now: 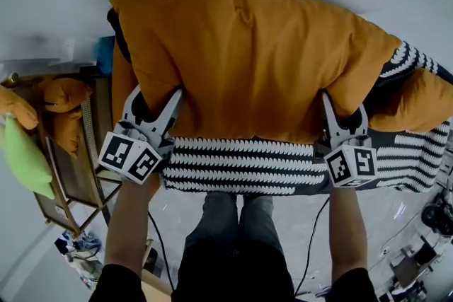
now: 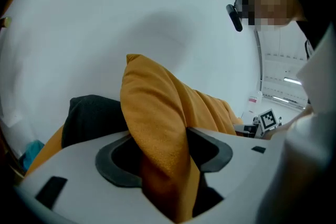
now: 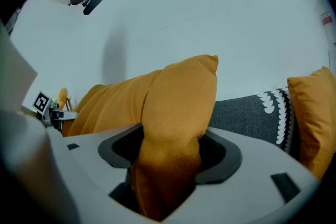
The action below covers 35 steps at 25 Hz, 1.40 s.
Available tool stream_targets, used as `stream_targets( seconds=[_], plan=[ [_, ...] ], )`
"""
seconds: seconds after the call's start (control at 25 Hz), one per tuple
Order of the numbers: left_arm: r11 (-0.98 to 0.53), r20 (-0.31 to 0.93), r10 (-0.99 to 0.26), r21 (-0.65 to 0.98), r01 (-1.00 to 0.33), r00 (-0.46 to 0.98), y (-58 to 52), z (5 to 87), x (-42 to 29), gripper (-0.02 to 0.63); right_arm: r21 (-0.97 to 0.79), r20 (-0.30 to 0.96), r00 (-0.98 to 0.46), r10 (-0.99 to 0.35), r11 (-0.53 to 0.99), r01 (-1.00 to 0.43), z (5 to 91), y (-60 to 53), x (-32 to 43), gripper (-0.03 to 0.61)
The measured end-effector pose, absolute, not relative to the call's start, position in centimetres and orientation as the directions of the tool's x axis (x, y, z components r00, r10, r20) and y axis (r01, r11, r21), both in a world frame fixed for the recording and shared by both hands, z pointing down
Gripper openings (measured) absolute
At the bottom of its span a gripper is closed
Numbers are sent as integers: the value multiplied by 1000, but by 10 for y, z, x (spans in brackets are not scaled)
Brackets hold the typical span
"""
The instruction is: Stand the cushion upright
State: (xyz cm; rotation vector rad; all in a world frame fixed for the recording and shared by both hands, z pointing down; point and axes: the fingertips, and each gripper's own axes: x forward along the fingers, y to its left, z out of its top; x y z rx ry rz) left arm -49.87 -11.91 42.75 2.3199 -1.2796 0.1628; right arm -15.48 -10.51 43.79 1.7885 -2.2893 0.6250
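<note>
A big orange cushion [image 1: 248, 60] is held up over the sofa's front edge, in front of the pale wall. My left gripper [image 1: 156, 94] is shut on its lower left corner and my right gripper [image 1: 345, 109] on its lower right corner. In the left gripper view a fold of the orange cushion [image 2: 157, 113] runs down between the jaws of the left gripper [image 2: 165, 165]. The right gripper view shows the same: bunched orange cushion [image 3: 178, 102] fabric pinched in the right gripper [image 3: 168, 165].
The sofa carries a black-and-white patterned cover [image 1: 241, 166]. A second orange cushion [image 1: 425, 102] lies at its right end. A wooden chair [image 1: 64, 173] with orange pillows and a green pillow [image 1: 25, 159] stands at the left. The person's legs and cables are below.
</note>
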Motion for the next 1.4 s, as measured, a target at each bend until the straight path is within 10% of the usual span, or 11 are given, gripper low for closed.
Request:
stream_targets(
  seconds=[0.48,1.4],
  plan=[
    [-367,587,-662,288,-884,466,-123,543,-506,342,-119,633,-161,-757,110,-987,543,-102,-138,391],
    [-328,508,-748,276,-904,427,-54,480,-519,374,-74,575,-55,-816,15,-997,485,-35,-149,448]
  ],
)
